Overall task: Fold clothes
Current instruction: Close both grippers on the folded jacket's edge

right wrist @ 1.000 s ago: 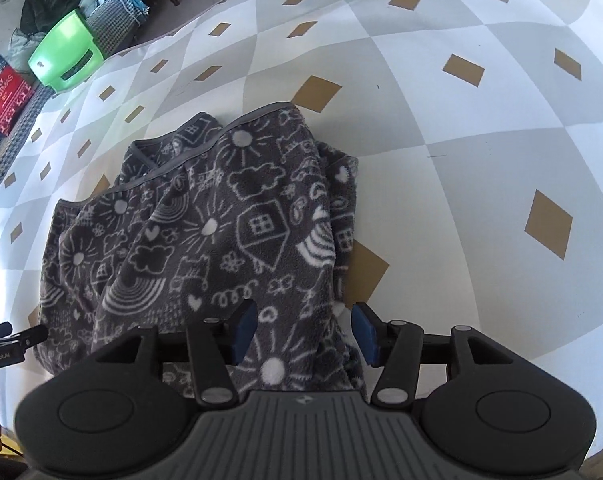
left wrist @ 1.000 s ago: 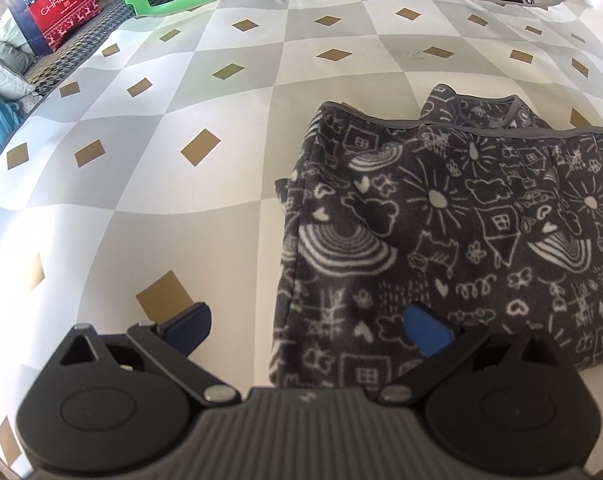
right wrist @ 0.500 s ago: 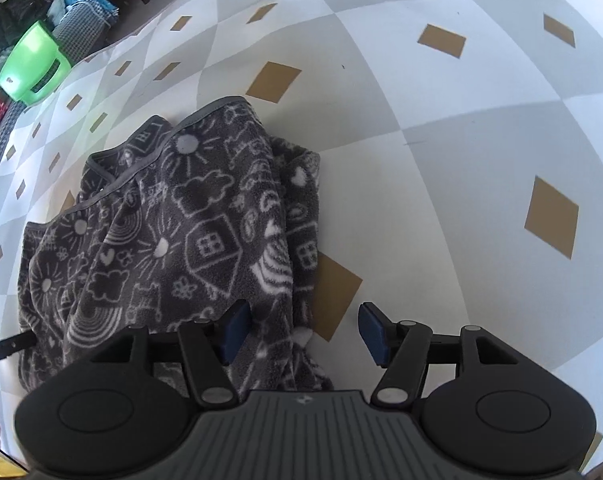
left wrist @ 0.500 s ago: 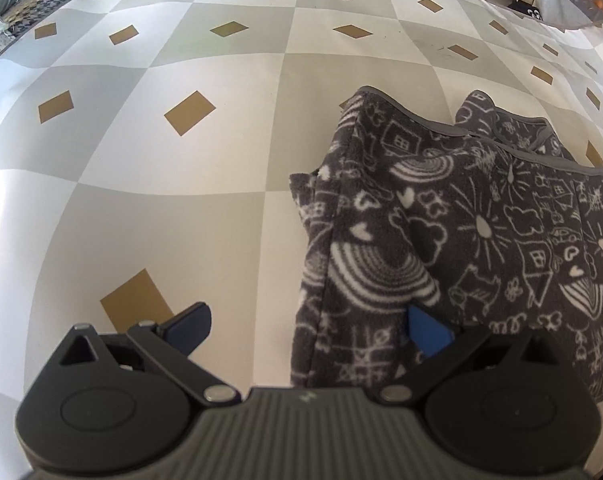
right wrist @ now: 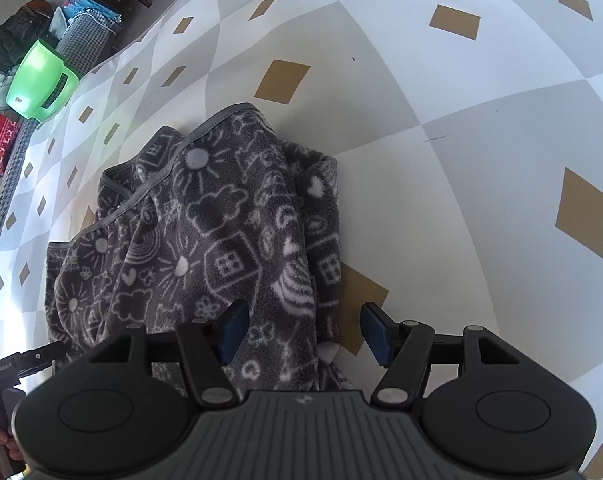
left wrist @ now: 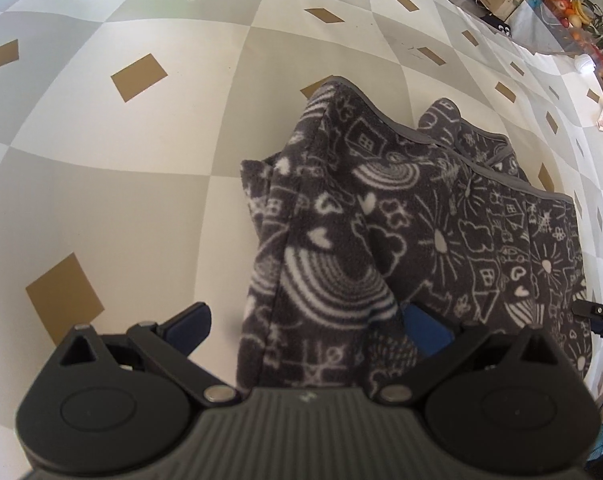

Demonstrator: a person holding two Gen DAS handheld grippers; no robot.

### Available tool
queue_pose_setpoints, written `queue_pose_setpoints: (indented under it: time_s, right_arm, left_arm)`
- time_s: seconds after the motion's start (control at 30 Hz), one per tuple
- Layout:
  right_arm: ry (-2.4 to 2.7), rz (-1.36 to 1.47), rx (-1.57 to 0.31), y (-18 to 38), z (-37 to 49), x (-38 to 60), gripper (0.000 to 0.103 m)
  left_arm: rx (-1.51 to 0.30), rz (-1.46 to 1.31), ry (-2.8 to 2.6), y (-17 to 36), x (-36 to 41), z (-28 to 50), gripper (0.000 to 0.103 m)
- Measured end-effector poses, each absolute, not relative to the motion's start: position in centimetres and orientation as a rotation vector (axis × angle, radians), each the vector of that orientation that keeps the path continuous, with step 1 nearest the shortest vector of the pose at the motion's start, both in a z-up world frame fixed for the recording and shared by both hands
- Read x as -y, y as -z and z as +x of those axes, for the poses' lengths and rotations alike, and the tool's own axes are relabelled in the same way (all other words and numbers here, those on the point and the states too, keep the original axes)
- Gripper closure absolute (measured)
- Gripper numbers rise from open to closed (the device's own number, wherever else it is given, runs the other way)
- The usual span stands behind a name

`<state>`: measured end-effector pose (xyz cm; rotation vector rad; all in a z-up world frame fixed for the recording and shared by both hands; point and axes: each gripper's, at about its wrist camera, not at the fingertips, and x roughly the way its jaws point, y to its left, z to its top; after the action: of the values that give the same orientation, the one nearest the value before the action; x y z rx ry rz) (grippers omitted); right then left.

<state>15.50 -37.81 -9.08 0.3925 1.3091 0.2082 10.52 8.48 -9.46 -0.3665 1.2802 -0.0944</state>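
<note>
While the fleece (left wrist: 401, 216) lay bunched on the table (left wrist: 101, 160), long axis running between my hands, my left claw (left wrist: 305, 322) and right claw (right wrist: 303, 330) each straddled a near corner, jaws open, gripping nothing

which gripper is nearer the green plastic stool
Left. The green plastic stool lies off the fleece garment's left end, where the left gripper works; the right gripper straddles the opposite end.
</note>
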Motion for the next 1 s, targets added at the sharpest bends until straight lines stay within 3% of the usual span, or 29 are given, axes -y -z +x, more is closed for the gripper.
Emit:
queue_pose_setpoints:
  time_s: [0.4,0.77,1.0]
  right_arm:
    - [-0.286,0.428,-1.298,9.5,15.6,38.5,0.032]
    - [-0.334,0.506,-1.284,10.1,15.9,38.5,0.008]
    - [-0.401,0.387,-1.255,9.7,15.6,35.6,0.005]
  left_arm:
    - [-1.272,-0.39,0.126,10.4,-8.5,11.6,0.0]
    - [-1.268,-0.448,0.241,10.8,-5.5,12.9,0.0]
    - [-1.278,-0.457,0.302,10.9,-2.9,13.6,0.0]
